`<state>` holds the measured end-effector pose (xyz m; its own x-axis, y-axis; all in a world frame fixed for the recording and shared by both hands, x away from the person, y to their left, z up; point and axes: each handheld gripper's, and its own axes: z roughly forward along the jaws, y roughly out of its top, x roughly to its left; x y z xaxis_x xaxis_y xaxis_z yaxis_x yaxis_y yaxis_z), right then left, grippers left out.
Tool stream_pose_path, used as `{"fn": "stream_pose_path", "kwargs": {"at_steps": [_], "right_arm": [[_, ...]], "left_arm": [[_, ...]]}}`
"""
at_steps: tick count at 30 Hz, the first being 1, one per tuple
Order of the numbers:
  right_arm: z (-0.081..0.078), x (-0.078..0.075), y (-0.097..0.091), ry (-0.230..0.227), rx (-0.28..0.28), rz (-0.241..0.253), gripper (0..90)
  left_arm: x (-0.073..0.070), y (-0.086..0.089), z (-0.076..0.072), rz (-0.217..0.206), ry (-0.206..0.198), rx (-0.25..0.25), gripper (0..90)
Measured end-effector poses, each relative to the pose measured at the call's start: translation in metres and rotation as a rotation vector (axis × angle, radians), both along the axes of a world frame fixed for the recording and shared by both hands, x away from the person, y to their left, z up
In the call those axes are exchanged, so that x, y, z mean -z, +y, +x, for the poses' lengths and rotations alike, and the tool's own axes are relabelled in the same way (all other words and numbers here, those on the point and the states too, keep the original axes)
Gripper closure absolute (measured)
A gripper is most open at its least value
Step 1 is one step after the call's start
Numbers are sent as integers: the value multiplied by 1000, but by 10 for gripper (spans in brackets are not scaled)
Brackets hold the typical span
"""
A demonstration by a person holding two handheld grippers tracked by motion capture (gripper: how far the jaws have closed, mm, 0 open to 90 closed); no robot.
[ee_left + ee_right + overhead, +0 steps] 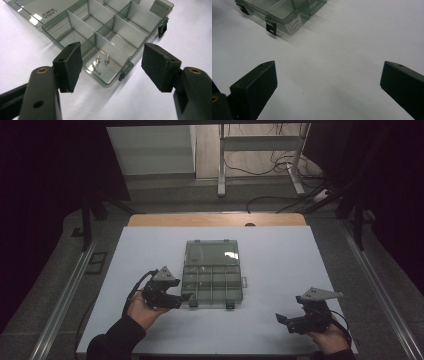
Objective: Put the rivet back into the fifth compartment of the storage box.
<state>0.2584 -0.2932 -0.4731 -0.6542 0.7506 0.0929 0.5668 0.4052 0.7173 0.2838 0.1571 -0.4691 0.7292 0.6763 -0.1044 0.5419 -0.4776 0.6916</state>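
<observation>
Both tools gape empty; 3 shiny metal screws (100, 63) lie in the smoky plastic box (120, 32).

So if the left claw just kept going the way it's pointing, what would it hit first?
Most likely the organizer box: the left claw is open and aimed at its near corner compartment, where small screws lie. The front wall of that compartment would probably meet it first, though depth is hard to judge.

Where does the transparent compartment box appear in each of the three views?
High view: the compartment box lies open at the table's middle, beside the left gripper.
Left gripper view: upper centre, its corner compartment with small screws between the open jaws.
Right gripper view: top left.
Shared landmark: the box's dark latch.
</observation>
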Motion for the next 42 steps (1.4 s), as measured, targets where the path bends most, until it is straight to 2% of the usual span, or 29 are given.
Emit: {"fn": "stream_pose_path", "kwargs": {"at_steps": [9,27,37,42], "right_arm": [[0,0,0,0,0,0,7],[0,0,0,-2,-1,-1,6],[0,0,0,0,-1,0,6],[0,0,0,-2,-1,0,6]], "left_arm": [[0,8,-7,-22,-26,-11,244],[-6,32,-32,-88,-32,-65,82],[-7,44,-44,-87,-43,-87,31],[-8,52,-52,-99,-68,-107,17]]}}
